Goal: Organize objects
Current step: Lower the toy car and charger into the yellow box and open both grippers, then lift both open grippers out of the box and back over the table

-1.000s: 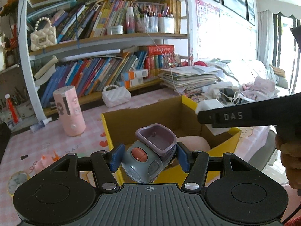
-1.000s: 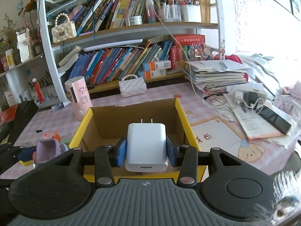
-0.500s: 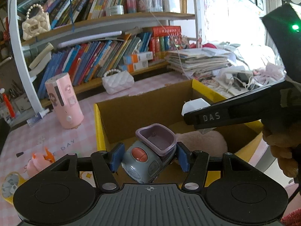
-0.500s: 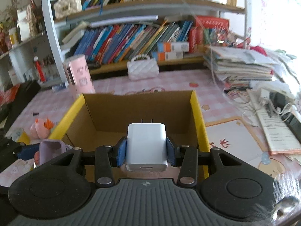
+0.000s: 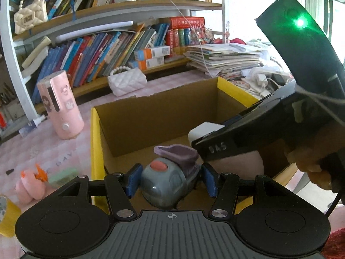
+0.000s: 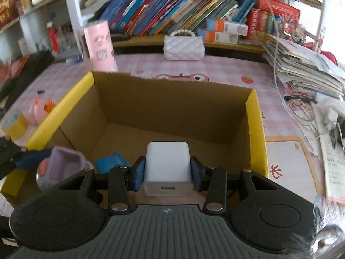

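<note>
Left wrist view: my left gripper [image 5: 170, 178] is clamped on a grey toy vehicle [image 5: 165, 183] with an orange button and a lilac tub on top, both blue pads pressing its flanks. I hold it nose-down over the near left corner of the cardboard box [image 5: 96, 142], which I judge is the collecting point, so that it can be lowered straight in. My right gripper [image 5: 210, 138] crosses from the right, carrying a white charger [image 5: 203, 130] above the box floor, with something pale pink under it that I cannot identify. A pink canister [image 5: 60, 108] and a white quilted purse [image 5: 127, 81] stand on the table beyond the box, well apart from it. Right wrist view: my right gripper [image 6: 166, 172] is clamped on the white charger [image 6: 166, 168], port end towards the camera, so it should drop flat. A blue item [image 6: 112, 161] already lies on the box floor [image 6: 172, 138]. Against a second ago, both grippers sit lower and further over the box; the interior fills more of each view, the bookshelf has slid upward, and both grips are unchanged.
</note>
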Action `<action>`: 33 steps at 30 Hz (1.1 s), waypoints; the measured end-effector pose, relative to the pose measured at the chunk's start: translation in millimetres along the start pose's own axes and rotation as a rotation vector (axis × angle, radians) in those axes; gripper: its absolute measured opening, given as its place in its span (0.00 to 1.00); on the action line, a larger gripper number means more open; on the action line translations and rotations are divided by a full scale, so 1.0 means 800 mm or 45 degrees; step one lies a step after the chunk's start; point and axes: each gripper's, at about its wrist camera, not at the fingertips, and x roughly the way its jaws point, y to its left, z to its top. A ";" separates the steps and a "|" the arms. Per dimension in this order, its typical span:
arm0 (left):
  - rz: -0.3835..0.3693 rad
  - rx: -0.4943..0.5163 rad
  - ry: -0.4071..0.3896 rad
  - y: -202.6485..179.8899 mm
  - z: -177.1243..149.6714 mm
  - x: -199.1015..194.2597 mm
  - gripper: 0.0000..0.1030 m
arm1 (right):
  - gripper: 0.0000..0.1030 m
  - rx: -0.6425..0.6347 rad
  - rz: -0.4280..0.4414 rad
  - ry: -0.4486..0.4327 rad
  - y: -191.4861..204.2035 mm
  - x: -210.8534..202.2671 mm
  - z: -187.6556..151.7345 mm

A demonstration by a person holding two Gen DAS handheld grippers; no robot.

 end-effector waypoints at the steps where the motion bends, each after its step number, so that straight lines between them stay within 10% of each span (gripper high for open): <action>1: -0.006 -0.011 0.001 0.000 -0.001 0.001 0.57 | 0.40 -0.018 -0.007 0.005 0.002 0.001 0.000; 13: 0.043 0.019 -0.079 -0.006 -0.004 -0.021 0.60 | 0.40 -0.016 -0.017 0.018 0.003 0.003 0.000; 33: 0.195 -0.094 -0.286 0.018 -0.029 -0.110 0.73 | 0.50 0.250 -0.157 -0.380 0.020 -0.101 -0.045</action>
